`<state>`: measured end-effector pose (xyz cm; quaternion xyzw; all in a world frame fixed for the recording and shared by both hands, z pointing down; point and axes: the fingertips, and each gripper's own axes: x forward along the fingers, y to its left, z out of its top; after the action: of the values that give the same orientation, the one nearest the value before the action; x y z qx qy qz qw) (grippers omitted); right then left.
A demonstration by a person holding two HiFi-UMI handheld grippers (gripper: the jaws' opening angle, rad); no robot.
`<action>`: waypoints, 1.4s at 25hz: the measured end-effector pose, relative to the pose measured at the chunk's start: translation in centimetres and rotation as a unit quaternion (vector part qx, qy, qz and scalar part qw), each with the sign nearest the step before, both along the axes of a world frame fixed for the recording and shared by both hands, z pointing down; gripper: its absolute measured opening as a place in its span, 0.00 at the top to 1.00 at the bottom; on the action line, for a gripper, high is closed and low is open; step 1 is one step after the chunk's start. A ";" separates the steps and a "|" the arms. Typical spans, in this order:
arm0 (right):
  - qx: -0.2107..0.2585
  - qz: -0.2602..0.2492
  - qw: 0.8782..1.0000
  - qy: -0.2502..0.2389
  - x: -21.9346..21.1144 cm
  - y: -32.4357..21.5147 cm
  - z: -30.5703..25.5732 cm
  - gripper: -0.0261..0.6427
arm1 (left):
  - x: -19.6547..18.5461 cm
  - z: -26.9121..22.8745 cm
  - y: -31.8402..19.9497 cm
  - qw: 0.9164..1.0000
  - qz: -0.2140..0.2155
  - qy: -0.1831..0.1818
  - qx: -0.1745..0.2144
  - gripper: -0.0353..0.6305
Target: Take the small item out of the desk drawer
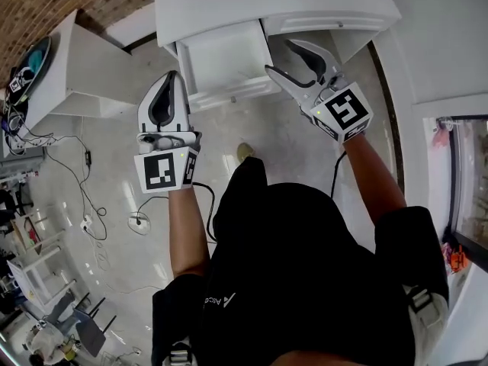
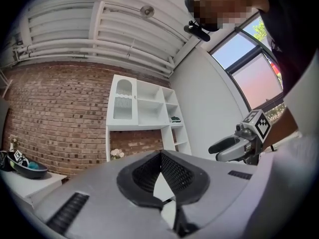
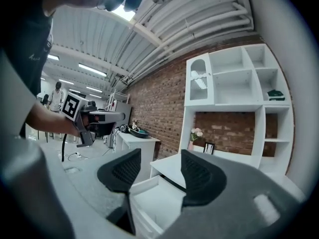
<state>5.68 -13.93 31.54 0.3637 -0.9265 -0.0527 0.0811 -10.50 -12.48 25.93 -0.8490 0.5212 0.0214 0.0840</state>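
Note:
The white desk (image 1: 252,2) has its drawer (image 1: 226,58) pulled out toward me. What shows of the drawer's inside is bare white, and no small item is visible in it. My left gripper (image 1: 177,76) hovers at the drawer's left front corner with its pads meeting at the tips and nothing held. My right gripper (image 1: 280,56) is open over the drawer's right edge. In the right gripper view the open drawer (image 3: 159,200) shows between and below the spread jaws (image 3: 160,158). The left gripper view has its closed tips (image 2: 160,154) aimed up at the room.
A low white cabinet (image 1: 84,71) with a dark bowl (image 1: 30,63) stands left of the desk. Cables (image 1: 84,197) trail over the glossy floor. A white shelf unit (image 3: 239,88) stands against a brick wall behind the desk. My shoe (image 1: 244,152) is under the drawer front.

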 end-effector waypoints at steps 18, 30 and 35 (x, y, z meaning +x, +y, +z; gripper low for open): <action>-0.215 -0.083 0.951 0.205 -9.9 -14.8 16.7 0.61 | -7.8 5.0 -15.6 0.999 0.000 0.026 -0.035 0.95; -0.346 -0.154 0.856 0.352 -12.2 -16.4 31.4 0.61 | -11.0 9.7 -19.0 0.997 -0.036 0.021 -0.064 0.95; -0.378 -0.162 0.819 0.400 -13.0 -17.2 36.1 0.61 | -13.5 11.4 -20.5 0.995 -0.054 0.027 -0.076 0.95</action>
<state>-7.29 -31.12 67.60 0.0955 -0.8051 0.1487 0.5662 -23.99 -32.97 37.29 -0.8228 0.5684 0.0001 0.0057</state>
